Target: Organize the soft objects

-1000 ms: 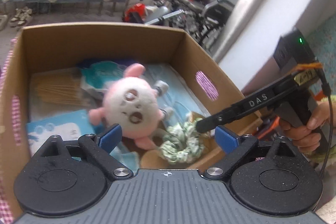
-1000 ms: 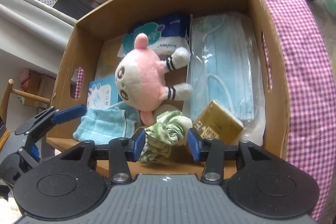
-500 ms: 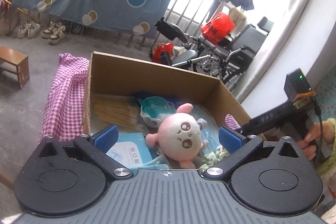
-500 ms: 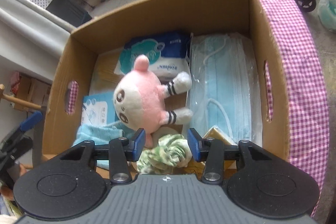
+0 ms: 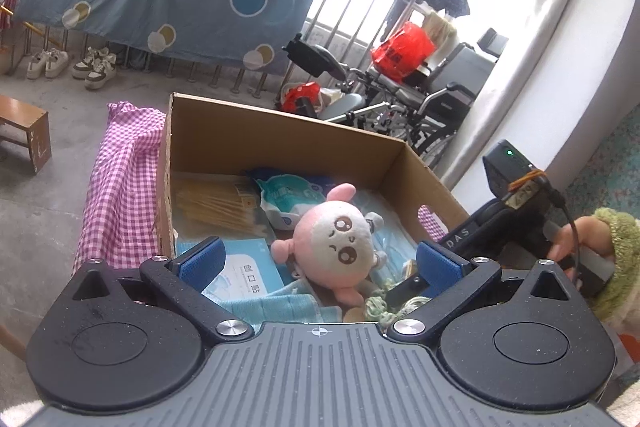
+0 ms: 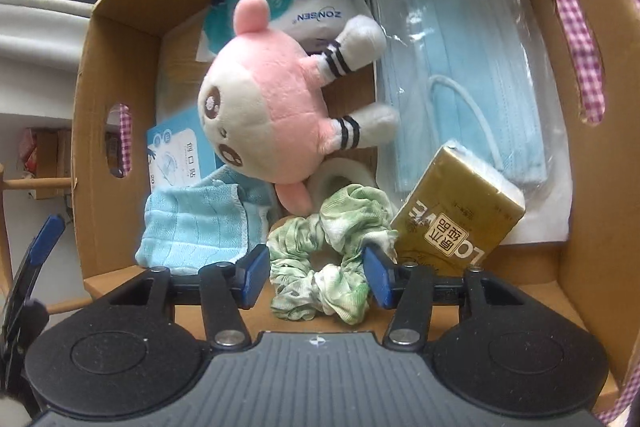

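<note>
Two grippers in play. Right gripper (image 6: 316,273) is opening, its jaws straddling the green scrunchie (image 6: 330,259) at the near end of the cardboard box (image 6: 120,39), just beside the gold packet (image 6: 456,215). Let the pads clear the fabric fully before lifting, or it may snag. Left gripper (image 5: 318,261) is spread wide and empty, over the near rim.

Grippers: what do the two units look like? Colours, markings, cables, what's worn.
Both match: ribbed grey body, black speckled linkage arms with silver pivot screws, blue pads on the fingers. From the left gripper, the right gripper shows "DAS" in white on its black side, a black box with a green light on top, an orange tie and a black cable. A fuzzy green sleeve covers the arm holding it.
</note>
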Available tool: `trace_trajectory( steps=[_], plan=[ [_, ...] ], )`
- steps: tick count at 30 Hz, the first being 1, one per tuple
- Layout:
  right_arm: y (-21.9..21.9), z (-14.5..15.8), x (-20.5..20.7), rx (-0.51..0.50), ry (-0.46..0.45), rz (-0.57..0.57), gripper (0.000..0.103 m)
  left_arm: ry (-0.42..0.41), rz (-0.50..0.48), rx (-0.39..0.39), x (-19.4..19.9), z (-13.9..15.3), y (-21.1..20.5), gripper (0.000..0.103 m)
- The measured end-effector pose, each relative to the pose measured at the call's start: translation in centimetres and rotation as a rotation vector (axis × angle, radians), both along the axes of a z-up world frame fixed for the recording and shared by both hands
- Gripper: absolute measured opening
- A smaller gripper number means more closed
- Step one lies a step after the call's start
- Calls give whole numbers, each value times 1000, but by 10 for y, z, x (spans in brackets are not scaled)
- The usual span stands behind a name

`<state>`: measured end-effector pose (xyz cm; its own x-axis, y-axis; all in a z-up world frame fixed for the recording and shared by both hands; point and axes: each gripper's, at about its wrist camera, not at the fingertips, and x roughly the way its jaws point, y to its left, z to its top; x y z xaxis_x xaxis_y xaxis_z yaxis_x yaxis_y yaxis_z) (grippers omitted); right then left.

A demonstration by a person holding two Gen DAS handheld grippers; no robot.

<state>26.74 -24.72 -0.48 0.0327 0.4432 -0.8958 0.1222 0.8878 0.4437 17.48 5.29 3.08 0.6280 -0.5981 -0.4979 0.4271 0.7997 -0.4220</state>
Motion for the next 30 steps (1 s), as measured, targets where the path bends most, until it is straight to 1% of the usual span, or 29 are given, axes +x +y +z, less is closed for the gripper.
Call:
trace_trajectory(
  steps=[2, 3, 4, 6, 9, 11, 13, 14, 16, 18, 20, 22, 23, 25, 27, 29, 30],
  plan=[
    [0, 9, -4, -13, -28, -10, 55, -3, 1, 5, -4, 2, 1, 102],
    [-1, 16, -8, -24, -58, -19, 57, -5, 1, 10, -6, 2, 1, 102],
    [-2, 25, -13, -30, -97, -23, 62, -6, 2, 16, -8, 3, 1, 102],
    [-6, 44, -26, -26, -183, -39, 66, -9, 2, 22, -12, 4, 1, 102],
    [-14, 72, -52, 12, -315, -89, 66, -4, 6, 27, -17, 7, 0, 103],
    [-19, 90, -75, 47, -415, -120, 70, -8, 14, 40, -20, 12, -2, 103],
    [-24, 106, -103, 85, -528, -161, 82, -18, 25, 62, -26, 18, -6, 103],
    [-26, 114, -116, 99, -587, -183, 85, -23, 29, 73, -28, 21, -7, 103],
    [-32, 126, -144, 116, -701, -230, 102, -23, 40, 96, -33, 27, -11, 103],
    [-36, 133, -171, 119, -800, -282, 103, -23, 60, 117, -38, 33, -16, 103],
    [-38, 134, -193, 108, -862, -331, 103, -32, 78, 141, -43, 39, -20, 103],
    [-37, 131, -211, 72, -912, -376, 103, -46, 91, 165, -49, 45, -25, 103],
    [-36, 130, -218, 38, -927, -387, 103, -52, 102, 179, -52, 47, -28, 103],
    [-29, 129, -225, -65, -948, -391, 103, -62, 126, 211, -57, 50, -36, 103],
    [-21, 127, -231, -198, -967, -375, 103, -53, 150, 239, -60, 51, -44, 103],
    [-10, 127, -231, -308, -993, -355, 103, -46, 178, 246, -63, 48, -52, 103],
    [-5, 127, -230, -345, -1007, -343, 103, -37, 188, 236, -64, 45, -54, 103]
  ],
)
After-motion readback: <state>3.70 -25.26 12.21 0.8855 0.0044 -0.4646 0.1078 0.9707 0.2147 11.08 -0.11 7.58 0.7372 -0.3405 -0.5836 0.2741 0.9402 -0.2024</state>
